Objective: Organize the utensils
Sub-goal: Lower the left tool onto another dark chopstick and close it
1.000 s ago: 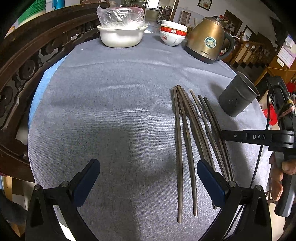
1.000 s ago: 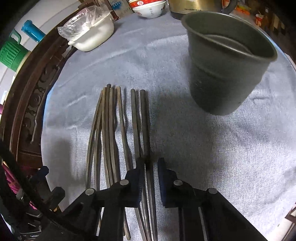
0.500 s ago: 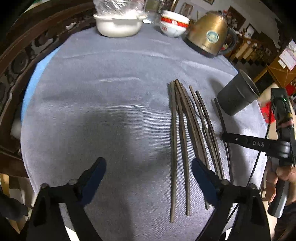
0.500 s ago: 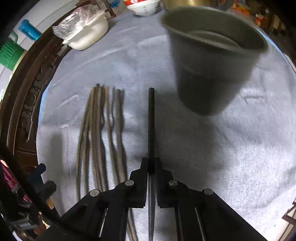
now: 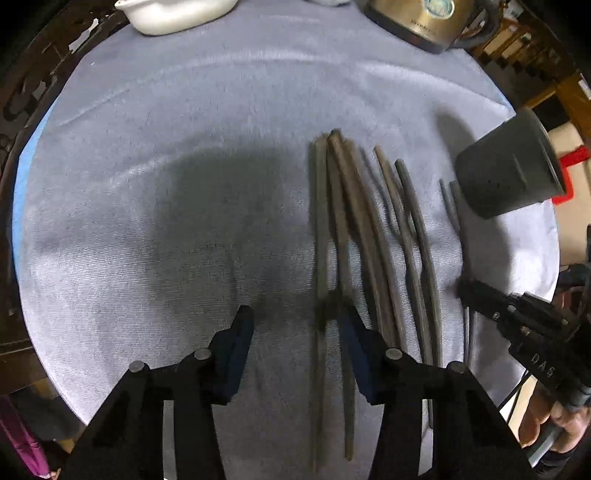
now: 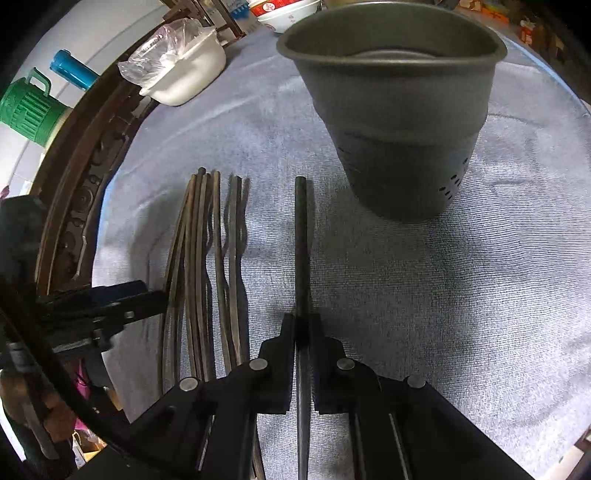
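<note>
The right tool [image 6: 303, 334] is clamped on one dark chopstick [image 6: 301, 236], so lift its tip over the rim of the grey cup [image 6: 399, 122] w/o knocking it. The left tool [image 5: 295, 325], half open, has just been closing over the other chopsticks [image 5: 354, 229] on the bench [image 5: 166, 192]; only the leftmost stick lies between its pads, untouched, so center it first.

Approx. 8 chopsticks [image 5: 354, 229] on the cloth, 1 more clamped; 1 dark cup [image 6: 399, 122]; 1 kettle [image 5: 421, 18]; 1 white dish [image 6: 184, 77]; 2 grippers [image 5: 295, 325].
</note>
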Demonstrator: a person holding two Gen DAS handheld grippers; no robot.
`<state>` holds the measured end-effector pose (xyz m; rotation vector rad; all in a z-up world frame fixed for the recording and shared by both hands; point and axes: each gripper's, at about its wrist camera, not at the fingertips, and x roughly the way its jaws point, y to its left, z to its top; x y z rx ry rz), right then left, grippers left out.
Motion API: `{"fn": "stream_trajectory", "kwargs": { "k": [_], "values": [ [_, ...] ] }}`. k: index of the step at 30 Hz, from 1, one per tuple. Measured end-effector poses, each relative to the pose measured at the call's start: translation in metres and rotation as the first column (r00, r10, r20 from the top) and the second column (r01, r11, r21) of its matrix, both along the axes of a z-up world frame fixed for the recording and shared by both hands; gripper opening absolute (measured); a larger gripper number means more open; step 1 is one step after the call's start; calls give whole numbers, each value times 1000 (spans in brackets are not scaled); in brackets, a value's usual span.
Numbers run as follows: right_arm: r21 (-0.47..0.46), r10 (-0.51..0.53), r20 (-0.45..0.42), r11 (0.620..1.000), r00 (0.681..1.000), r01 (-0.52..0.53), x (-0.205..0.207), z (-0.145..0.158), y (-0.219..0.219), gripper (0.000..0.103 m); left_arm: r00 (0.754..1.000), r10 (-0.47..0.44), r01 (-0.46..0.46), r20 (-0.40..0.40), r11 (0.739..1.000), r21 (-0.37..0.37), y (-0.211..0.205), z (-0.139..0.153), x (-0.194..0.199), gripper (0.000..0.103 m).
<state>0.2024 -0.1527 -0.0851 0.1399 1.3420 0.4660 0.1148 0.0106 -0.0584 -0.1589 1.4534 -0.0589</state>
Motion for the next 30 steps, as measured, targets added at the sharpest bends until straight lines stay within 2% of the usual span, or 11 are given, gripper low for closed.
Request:
{"fn": "stream_trajectory", "kwargs": {
  "k": [2, 3, 4, 9, 15, 17, 21, 25, 28, 29, 30],
  "values": [
    [10, 4, -2, 1000, 1000, -4, -1, 2, -7, 9, 1000, 9, -9, -11, 1000, -12, 0, -1, 5, 39],
    [14, 8, -2, 1000, 1000, -8, -1, 2, -8, 9, 1000, 12, -12, -20, 1000, -16, 0, -1, 6, 20],
    [15, 11, -2, 1000, 1000, -11, -3, 3, -8, 9, 999, 13, -14, -46, 1000, -22, 1, -3, 8, 8],
    [12, 35, -4, 999, 999, -35, -3, 1, -7, 9, 997, 15, -17, -72, 1000, -20, 9, -10, 4, 7],
    [-45, 79, -20, 996, 997, -80, -3, 3, 3, 9, 996, 10, -13, -84, 999, -34, 28, -7, -7, 7],
    [-58, 80, -47, 995, 996, -82, 1, 2, 5, 9, 996, 10, -14, -94, 999, -38, 29, -11, -4, 11],
    [-115, 87, -95, 989, 992, -98, 11, 4, 16, 11, 993, 18, -21, -119, 999, -25, 38, -12, 13, 25],
    [-188, 99, -91, 975, 991, -115, 16, 8, 29, 16, 992, 22, -25, -128, 999, -25, 40, -17, 35, 26],
    [-214, 100, -89, 970, 991, -117, 21, 10, 36, 17, 991, 16, -20, -132, 999, -30, 40, -18, 42, 24],
    [-220, 101, -89, 968, 991, -119, 22, 10, 38, 17, 991, 16, -21, -133, 999, -33, 41, -18, 44, 20],
    [-228, 110, -86, 965, 990, -127, 22, 11, 41, 17, 991, 21, -26, -135, 999, -33, 43, -18, 46, 8]
  ]
}}
